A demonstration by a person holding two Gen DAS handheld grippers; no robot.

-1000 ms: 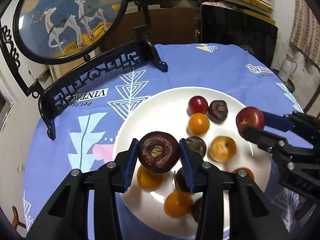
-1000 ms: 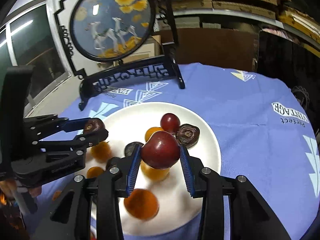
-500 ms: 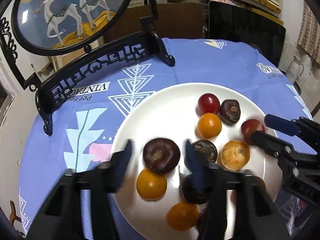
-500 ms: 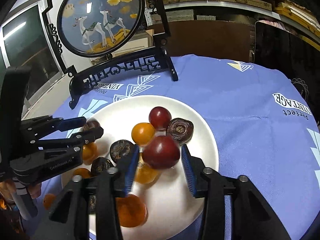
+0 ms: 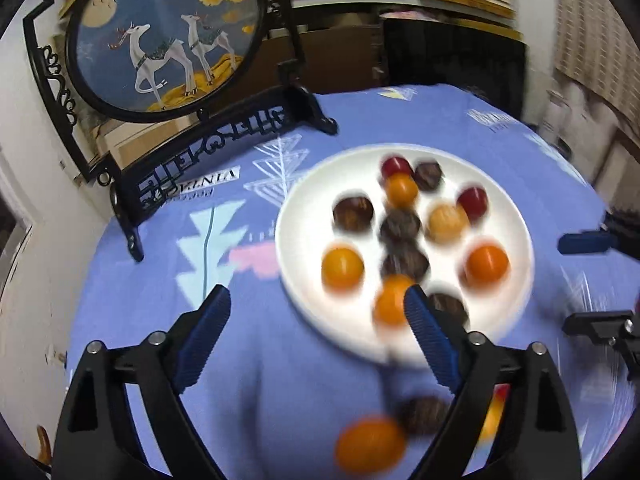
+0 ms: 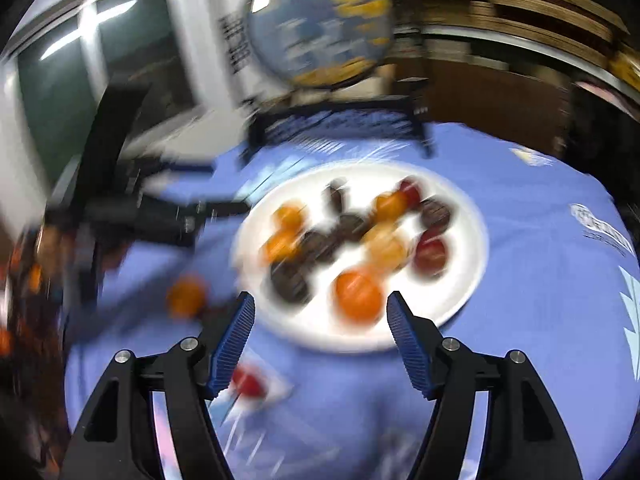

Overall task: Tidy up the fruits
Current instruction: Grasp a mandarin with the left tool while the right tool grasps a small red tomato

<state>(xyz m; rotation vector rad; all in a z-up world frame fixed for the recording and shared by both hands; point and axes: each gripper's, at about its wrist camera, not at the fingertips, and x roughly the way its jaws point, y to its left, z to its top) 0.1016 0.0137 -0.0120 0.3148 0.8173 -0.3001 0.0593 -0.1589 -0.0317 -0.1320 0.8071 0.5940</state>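
Note:
A white plate [image 5: 304, 216] [image 6: 460, 280] on the blue tablecloth holds several orange, red and dark purple fruits. The dark purple fruit [image 5: 353, 213] lies on the plate's left part, the red fruit [image 5: 473, 201] [image 6: 430, 254] on its right part. My left gripper [image 5: 316, 312] is open and empty, above the cloth at the plate's near edge. My right gripper [image 6: 320, 316] is open and empty, near the plate's front rim. An orange fruit [image 5: 370, 444] and a dark fruit [image 5: 424, 414] lie on the cloth below my left gripper. Both views are blurred.
A round deer picture on a black ornate stand [image 5: 168, 36] stands at the back left of the table. Loose fruits lie on the cloth in the right wrist view: an orange one [image 6: 186, 296] and a red one [image 6: 248, 380]. Shelves stand behind.
Both grippers opened and let go of their fruits onto the plate, then pulled back and up from it. The dark purple fruit and the red fruit now lie on the plate.

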